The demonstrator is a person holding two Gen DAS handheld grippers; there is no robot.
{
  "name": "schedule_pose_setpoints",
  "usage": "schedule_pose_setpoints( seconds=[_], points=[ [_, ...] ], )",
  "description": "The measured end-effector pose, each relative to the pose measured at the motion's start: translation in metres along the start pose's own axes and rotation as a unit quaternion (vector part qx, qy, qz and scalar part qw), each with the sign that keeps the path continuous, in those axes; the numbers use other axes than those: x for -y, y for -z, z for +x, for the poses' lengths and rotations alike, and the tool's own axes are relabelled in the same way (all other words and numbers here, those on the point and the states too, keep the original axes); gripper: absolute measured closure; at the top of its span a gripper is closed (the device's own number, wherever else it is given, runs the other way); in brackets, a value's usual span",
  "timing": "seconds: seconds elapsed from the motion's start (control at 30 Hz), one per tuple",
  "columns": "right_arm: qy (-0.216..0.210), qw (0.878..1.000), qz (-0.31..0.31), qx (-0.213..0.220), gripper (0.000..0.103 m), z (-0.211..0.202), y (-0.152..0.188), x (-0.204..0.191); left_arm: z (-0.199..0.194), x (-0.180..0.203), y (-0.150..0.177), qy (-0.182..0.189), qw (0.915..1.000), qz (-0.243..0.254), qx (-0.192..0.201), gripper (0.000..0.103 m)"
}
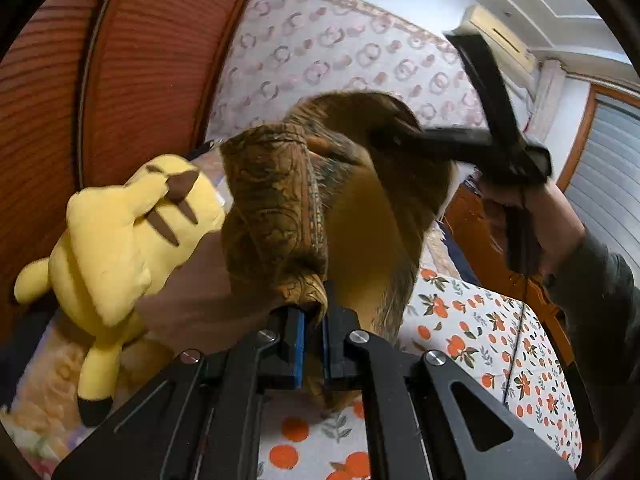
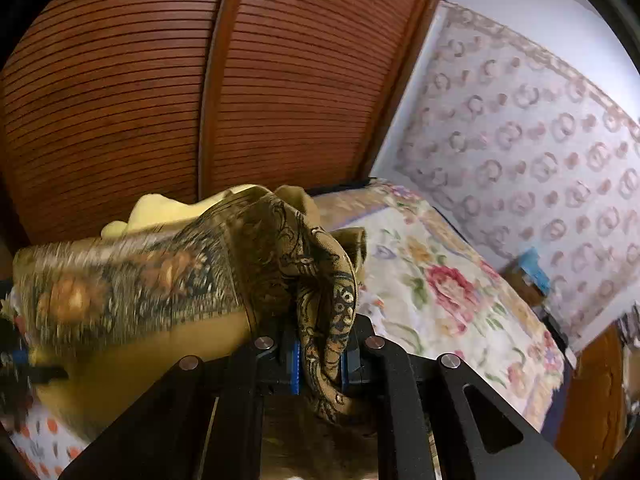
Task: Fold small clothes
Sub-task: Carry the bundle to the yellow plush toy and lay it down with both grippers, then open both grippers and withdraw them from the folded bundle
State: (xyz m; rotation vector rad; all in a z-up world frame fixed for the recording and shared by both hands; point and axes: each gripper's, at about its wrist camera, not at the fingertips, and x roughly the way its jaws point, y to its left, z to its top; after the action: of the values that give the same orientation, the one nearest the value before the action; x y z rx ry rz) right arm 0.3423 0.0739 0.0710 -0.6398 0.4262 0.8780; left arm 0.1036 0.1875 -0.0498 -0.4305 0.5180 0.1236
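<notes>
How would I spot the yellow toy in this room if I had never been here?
Start at the big reddish slatted wardrobe and look down to the bed in front of it. The plush sits at the bed's left side, beside the brown patterned cloth held up by the left claw. It is the only bright yellow thing there, with brown stripes on its back.

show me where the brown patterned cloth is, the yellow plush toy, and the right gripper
brown patterned cloth (image 1: 276, 196): left wrist view, on the bunched patterned fold above the jaws.
yellow plush toy (image 1: 120, 248): left wrist view, on its back.
right gripper (image 2: 319, 360): right wrist view, between the blue pads, shut on the cloth.
</notes>
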Motion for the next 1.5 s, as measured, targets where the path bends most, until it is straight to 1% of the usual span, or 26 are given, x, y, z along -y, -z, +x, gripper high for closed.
schedule_pose_setpoints(
  seconds=[0.07,0.13,0.17,0.23,0.27,0.3,0.33,0.37,0.4,0.43,0.5,0.53,0.57,0.6,0.67,0.73,0.8,0.83,0.9,1.0,1.07,1.17,1.23,1.33,1.4,1.5],
  points=[
    [-0.011,1.0,-0.016,0.004,0.09,0.017,-0.016,-0.01,0.002,-0.005,0.004,-0.009,0.9999,-0.01,-0.001,0.096],
    [-0.018,0.999,-0.027,0.001,0.089,0.031,-0.021,-0.02,0.002,-0.007,0.007,-0.017,0.9998,-0.011,-0.008,0.096],
    [-0.021,0.999,-0.027,-0.002,0.088,0.043,-0.026,-0.023,0.004,-0.009,0.008,-0.023,0.9996,-0.01,-0.012,0.096],
    [-0.018,0.999,-0.024,-0.013,0.085,0.062,-0.024,-0.023,0.004,-0.012,0.01,-0.027,0.9994,-0.013,-0.019,0.093],
    [-0.015,0.999,-0.022,-0.018,0.079,0.072,-0.024,-0.022,0.005,-0.014,0.01,-0.029,0.9992,-0.013,-0.022,0.089],
    [-0.008,1.0,-0.019,-0.023,0.073,0.08,-0.023,-0.021,0.004,-0.015,0.011,-0.034,0.9991,-0.011,-0.022,0.083],
    [0.001,1.0,-0.014,-0.027,0.07,0.087,-0.022,-0.019,0.002,-0.016,0.011,-0.036,0.9991,-0.008,-0.02,0.081],
    [0.003,1.0,-0.005,-0.028,0.065,0.092,-0.025,-0.015,-0.001,-0.016,0.011,-0.037,0.9992,-0.003,-0.017,0.075],
    [0.001,1.0,0.003,-0.024,0.06,0.092,-0.025,-0.011,-0.004,-0.016,0.01,-0.039,0.9991,0.002,-0.013,0.064],
    [0.001,1.0,0.013,-0.016,0.057,0.089,-0.022,-0.003,-0.009,-0.014,0.009,-0.04,0.9992,0.006,-0.008,0.057],
    [0.006,0.999,0.036,-0.001,0.045,0.085,-0.023,0.004,-0.017,-0.014,0.006,-0.039,0.9991,0.012,0.005,0.043],
    [0.009,0.999,0.049,0.007,0.045,0.082,-0.021,0.009,-0.022,-0.013,0.005,-0.038,0.999,0.017,0.013,0.038],
    [0.012,0.998,0.06,0.017,0.045,0.08,-0.019,0.01,-0.029,-0.012,0.002,-0.038,0.9988,0.022,0.023,0.03],
    [0.015,0.997,0.071,0.025,0.044,0.074,-0.017,0.012,-0.033,-0.01,0.001,-0.041,0.9983,0.026,0.031,0.025],
    [0.017,0.995,0.091,0.037,0.044,0.068,-0.01,0.02,-0.04,-0.004,-0.003,-0.051,0.9965,0.04,0.053,0.024],
    [0.006,0.993,0.112,0.041,0.043,0.067,-0.003,0.026,-0.038,0.0,-0.007,-0.055,0.9954,0.052,0.059,0.024],
    [-0.006,0.991,0.127,0.033,0.043,0.07,0.01,0.027,-0.025,0.003,-0.012,-0.055,0.9959,0.061,0.037,0.024],
    [-0.022,0.99,0.136,0.026,0.043,0.075,0.014,0.028,-0.016,0.005,-0.012,-0.053,0.9961,0.067,0.02,0.024],
    [-0.044,0.987,0.151,0.018,0.043,0.082,0.027,0.028,-0.002,0.007,-0.013,-0.057,0.9955,0.076,-0.001,0.024],
    [-0.067,0.983,0.171,0.005,0.043,0.099,0.04,0.034,0.018,0.01,-0.004,-0.066,0.9929,0.09,-0.04,0.024],
    [-0.07,0.982,0.173,-0.006,0.043,0.115,0.04,0.047,0.029,0.009,0.005,-0.074,0.9901,0.101,-0.063,0.024],
    [-0.068,0.982,0.176,-0.011,0.043,0.124,0.047,0.053,0.037,0.007,0.016,-0.083,0.9875,0.105,-0.083,0.024],
    [-0.067,0.981,0.18,-0.01,0.043,0.129,0.048,0.057,0.039,0.006,0.018,-0.086,0.9868,0.106,-0.087,0.024],
    [-0.066,0.979,0.195,-0.006,0.043,0.119,0.053,0.059,0.033,0.009,0.018,-0.086,0.9867,0.11,-0.083,0.024],
    [-0.058,0.978,0.201,-0.002,0.043,0.111,0.055,0.057,0.028,0.011,0.016,-0.086,0.9871,0.111,-0.077,0.024],
    [-0.054,0.976,0.21,0.009,0.043,0.082,0.066,0.044,0.018,0.016,0.015,-0.084,0.9878,0.113,-0.067,0.024]
  ],
)
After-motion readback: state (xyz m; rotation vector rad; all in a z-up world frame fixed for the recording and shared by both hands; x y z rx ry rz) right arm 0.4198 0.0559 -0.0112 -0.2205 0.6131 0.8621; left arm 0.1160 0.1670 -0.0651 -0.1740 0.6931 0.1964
